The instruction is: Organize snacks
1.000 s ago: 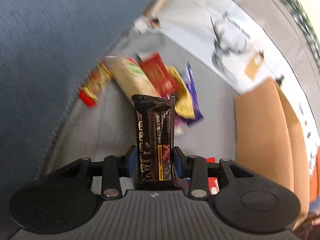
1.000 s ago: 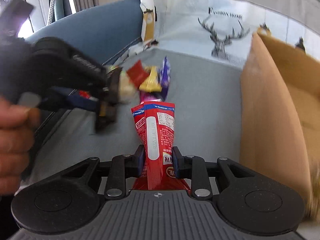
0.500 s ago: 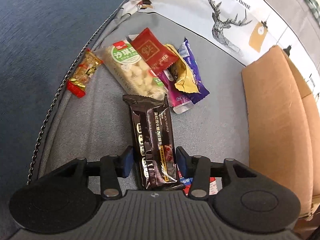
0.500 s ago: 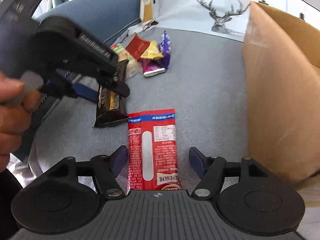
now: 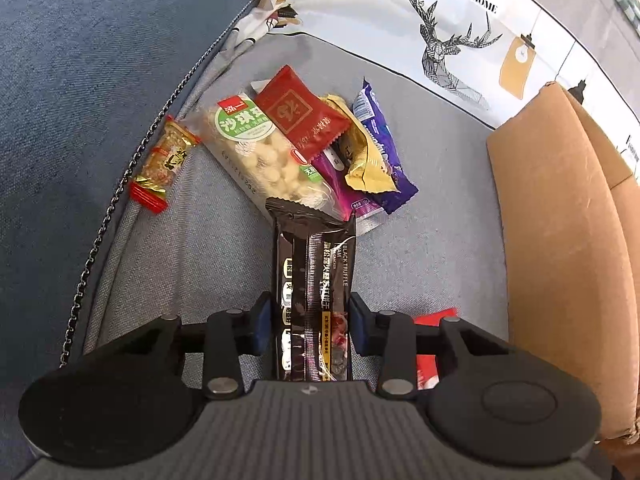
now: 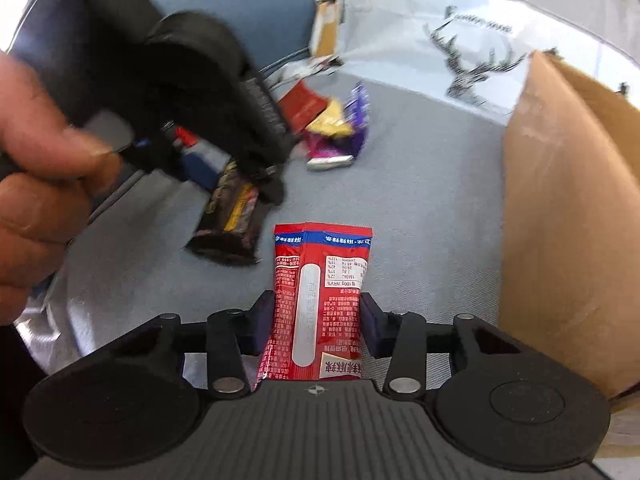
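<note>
My left gripper (image 5: 311,326) is shut on a black truffle snack bar (image 5: 314,292), held above the grey cushion. My right gripper (image 6: 318,322) is shut on a red snack packet (image 6: 318,300). The left gripper with the black bar (image 6: 230,216) also shows at the left of the right wrist view. A pile of snacks lies ahead: a white-and-green nougat pack (image 5: 260,152), a red packet (image 5: 300,114), a gold wrapper (image 5: 362,160), a purple bar (image 5: 382,148) and a small orange candy (image 5: 164,160). A cardboard box (image 5: 560,240) stands at the right.
The snacks lie on a grey sofa cushion (image 5: 440,240) with a blue armrest (image 5: 80,60) at the left. A deer-print pillow (image 5: 460,36) lies behind. The box wall (image 6: 568,220) is close on the right of my right gripper. A red packet corner (image 5: 428,360) shows under the left gripper.
Both grippers had opened half a second ago, with the black bar and red packet loose between the jaws. Now both are shut on them again. The left gripper has moved closer to the right one.
</note>
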Motion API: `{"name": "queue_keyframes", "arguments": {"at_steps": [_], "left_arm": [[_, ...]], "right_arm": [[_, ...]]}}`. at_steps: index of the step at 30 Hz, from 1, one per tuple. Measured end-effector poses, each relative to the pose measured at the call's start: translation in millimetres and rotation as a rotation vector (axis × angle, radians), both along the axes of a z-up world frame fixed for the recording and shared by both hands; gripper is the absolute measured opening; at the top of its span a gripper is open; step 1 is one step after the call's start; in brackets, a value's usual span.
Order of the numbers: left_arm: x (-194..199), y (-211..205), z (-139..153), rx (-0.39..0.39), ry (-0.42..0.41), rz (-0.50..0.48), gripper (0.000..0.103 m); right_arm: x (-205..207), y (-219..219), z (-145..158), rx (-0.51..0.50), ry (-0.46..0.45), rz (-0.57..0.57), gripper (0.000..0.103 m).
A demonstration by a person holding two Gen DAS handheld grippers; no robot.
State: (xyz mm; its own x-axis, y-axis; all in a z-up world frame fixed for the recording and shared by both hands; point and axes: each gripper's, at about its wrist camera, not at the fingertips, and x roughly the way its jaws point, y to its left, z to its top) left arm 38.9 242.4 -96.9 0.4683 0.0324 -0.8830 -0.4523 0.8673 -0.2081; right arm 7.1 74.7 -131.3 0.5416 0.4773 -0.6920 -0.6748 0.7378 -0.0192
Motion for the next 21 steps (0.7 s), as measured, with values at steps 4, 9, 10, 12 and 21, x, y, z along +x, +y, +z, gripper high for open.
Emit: {"name": "queue_keyframes", "arguments": {"at_steps": [4, 9, 10, 12, 21], "left_arm": [[0.7, -2.2, -0.8, -0.002, 0.010, -0.020, 0.042], [2.2, -3.4, 1.6, 0.003, -0.009, -0.021, 0.042], [1.5, -3.5, 2.6, 0.004, -0.018, -0.018, 0.042], [1.0, -3.2, 4.7, 0.002, -0.033, -0.013, 0.042], [0.1, -5.2, 14.3, -0.001, -0.079, -0.018, 0.042]], "right_arm": [[8.4, -2.6, -8.2, -0.027, 0.051, -0.043, 0.046], [6.9, -3.5, -8.5, -0.020, 0.048, -0.043, 0.047], [7.1, -4.6, -7.7, -0.011, 0.048, -0.051, 0.047], [6.4, -6.0, -4.4, 0.004, 0.028, -0.064, 0.046], [-4.7, -14.2, 8.0, 0.034, -0.039, -0.072, 0.046]]}}
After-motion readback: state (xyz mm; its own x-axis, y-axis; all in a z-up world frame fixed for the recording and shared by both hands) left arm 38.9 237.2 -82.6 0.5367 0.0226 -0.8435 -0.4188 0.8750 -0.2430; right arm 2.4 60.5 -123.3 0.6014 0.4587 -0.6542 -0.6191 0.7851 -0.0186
